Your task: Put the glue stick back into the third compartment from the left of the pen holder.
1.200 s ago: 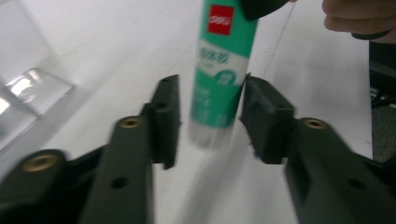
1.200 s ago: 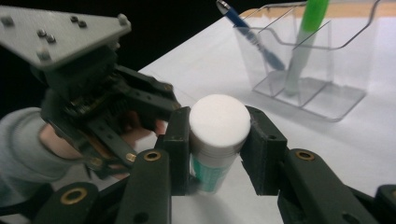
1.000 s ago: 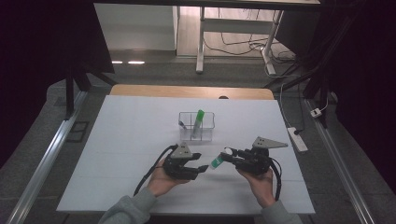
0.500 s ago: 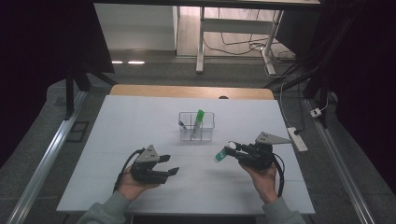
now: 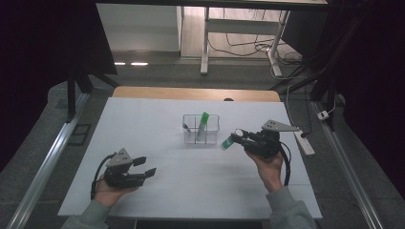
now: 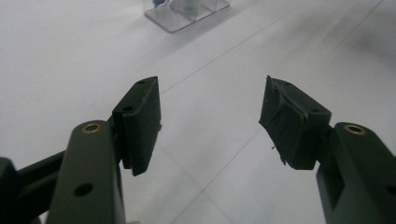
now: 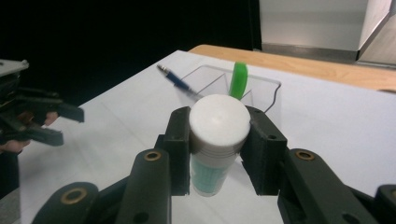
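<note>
A glue stick (image 5: 227,141) with a white cap and green body (image 7: 218,122) is clamped in my right gripper (image 5: 237,138), which is shut on it just right of a clear plastic organiser (image 5: 200,130). Inside the organiser stand a green stick (image 5: 204,121) and a blue pen (image 7: 175,78). My left gripper (image 5: 145,167) rests low at the table's front left, far from the organiser (image 6: 182,16). Its jaws have just been opening and nothing is between them (image 6: 210,121). In the right gripper view the left gripper (image 7: 56,123) sits at the left edge.
The white table (image 5: 157,119) ends in a wooden strip (image 5: 191,93) at the far side. A white power strip (image 5: 304,143) lies off the right edge. Desk legs and cables (image 5: 248,45) stand on the floor beyond.
The left hand has pulled away leftward from the right gripper to the front left, its jaws wider. The right gripper, still holding the glue stick, has lifted a little toward the organiser.
</note>
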{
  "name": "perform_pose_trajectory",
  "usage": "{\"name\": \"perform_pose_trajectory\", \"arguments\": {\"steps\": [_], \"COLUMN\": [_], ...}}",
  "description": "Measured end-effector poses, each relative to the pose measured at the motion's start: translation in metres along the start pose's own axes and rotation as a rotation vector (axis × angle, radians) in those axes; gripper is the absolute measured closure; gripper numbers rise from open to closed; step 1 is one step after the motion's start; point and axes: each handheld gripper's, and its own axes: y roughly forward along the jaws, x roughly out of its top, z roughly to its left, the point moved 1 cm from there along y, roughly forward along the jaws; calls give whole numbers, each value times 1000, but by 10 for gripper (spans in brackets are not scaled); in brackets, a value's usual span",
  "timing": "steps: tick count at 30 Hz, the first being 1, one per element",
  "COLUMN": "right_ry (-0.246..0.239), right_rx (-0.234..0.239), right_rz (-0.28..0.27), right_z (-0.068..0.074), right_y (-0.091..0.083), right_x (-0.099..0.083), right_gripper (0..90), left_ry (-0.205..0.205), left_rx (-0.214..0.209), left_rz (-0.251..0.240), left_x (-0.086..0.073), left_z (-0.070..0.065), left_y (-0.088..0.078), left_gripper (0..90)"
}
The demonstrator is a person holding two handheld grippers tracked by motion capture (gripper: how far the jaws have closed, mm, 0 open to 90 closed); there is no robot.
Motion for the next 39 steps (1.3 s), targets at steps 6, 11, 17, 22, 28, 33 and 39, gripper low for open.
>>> {"name": "perform_pose_trajectory", "arguments": {"steps": [6, 11, 17, 22, 28, 33, 39], "right_ry": [-4, 0, 0, -4, 7, 7, -25], "right_rx": [-11, -26, -55, -87, -106, -111, -85], "right_rz": [-4, -3, 13, 24, 49, 49, 64], "right_z": [-5, -9, -16, -20, -26, -26, -23], "right_y": [17, 37, 60, 74, 86, 84, 67], "right_x": [17, 31, 41, 44, 37, 30, 20], "right_gripper": [645, 646, 645, 645, 635, 486, 423], "left_ry": [-10, -24, -40, -46, -48, -53, -53], "left_rx": [23, 40, 53, 49, 40, 39, 34], "left_rz": [10, 7, 4, 4, 13, 11, 18], "left_x": [-8, -13, -16, -17, -17, -17, -16], "left_z": [8, 15, 22, 24, 22, 22, 20], "left_y": [-5, -9, -13, -14, -12, -12, -10], "left_gripper": [370, 367, 362, 355, 345, 341, 339]}}
